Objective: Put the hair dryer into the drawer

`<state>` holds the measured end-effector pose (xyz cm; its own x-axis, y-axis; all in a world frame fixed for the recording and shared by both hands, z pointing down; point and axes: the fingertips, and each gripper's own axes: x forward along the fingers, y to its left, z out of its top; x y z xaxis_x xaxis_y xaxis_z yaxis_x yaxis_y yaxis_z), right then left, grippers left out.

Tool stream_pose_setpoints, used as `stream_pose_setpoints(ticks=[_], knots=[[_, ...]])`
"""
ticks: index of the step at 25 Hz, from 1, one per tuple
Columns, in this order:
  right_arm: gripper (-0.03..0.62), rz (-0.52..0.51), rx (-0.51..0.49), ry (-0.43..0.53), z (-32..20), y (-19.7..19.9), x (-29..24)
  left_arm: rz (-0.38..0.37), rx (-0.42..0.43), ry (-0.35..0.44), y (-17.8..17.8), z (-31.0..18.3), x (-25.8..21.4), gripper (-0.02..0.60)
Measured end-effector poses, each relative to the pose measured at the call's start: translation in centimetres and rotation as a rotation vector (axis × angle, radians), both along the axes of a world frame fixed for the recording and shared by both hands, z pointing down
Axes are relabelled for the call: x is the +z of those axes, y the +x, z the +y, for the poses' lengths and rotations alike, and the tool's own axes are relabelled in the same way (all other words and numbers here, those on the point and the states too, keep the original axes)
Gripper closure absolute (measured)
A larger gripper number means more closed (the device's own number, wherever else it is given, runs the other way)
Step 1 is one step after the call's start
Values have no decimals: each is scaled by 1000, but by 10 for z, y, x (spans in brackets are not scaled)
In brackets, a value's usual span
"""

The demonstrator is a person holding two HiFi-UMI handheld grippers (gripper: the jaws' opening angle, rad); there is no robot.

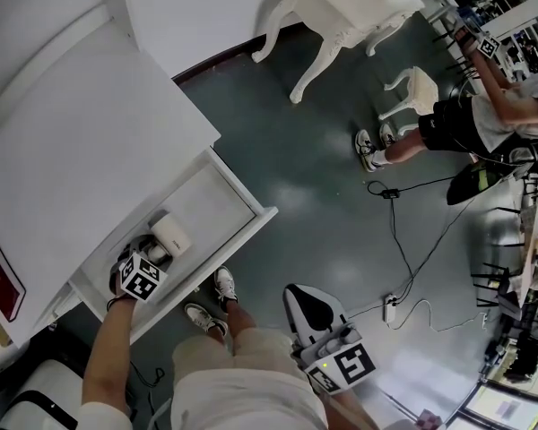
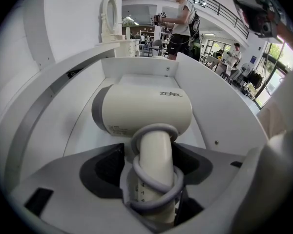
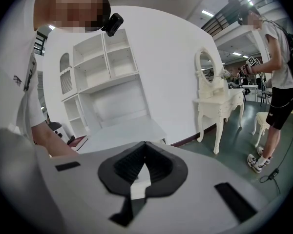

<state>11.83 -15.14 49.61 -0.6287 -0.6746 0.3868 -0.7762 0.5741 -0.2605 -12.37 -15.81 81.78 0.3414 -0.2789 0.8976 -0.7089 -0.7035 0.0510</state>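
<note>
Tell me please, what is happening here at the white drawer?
A person works with a handheld gripper in each hand. The left gripper reaches into the open drawer, where the cream hair dryer already lies, its cord wound round the handle. The jaws stand on either side of that handle and seem not to press it. The right gripper is held aside, jaws together and empty.

In the head view, the cream plastic hair dryer (image 1: pixel 170 236) is half hidden under the grey left gripper (image 1: pixel 151 253) at its 7 o'clock. The flat dark red book (image 1: pixel 2 278) at 9 o'clock is cut off by the edge. In the left gripper view, the tiny print (image 2: pixel 118 129) on the dryer is too small to read.
</note>
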Motion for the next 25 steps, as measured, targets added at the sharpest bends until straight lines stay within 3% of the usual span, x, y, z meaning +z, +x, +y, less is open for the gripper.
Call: stream_pose_setpoints(ticks=[4, 8, 12, 15, 25], knots=[[586, 0, 1, 3, 1, 1, -1, 3, 4, -6, 1, 1, -1, 283], [586, -1, 3, 5, 4, 1, -2, 8, 66, -26, 8, 11, 1, 171], [586, -4, 2, 9, 7, 0, -3, 7, 84, -30, 11, 14, 3, 131], [586, -6, 2, 13, 10, 1, -5, 11, 51, -17, 7, 13, 0, 86], [586, -28, 13, 81, 18, 2, -34, 28, -41, -19, -16, 23, -25, 63]])
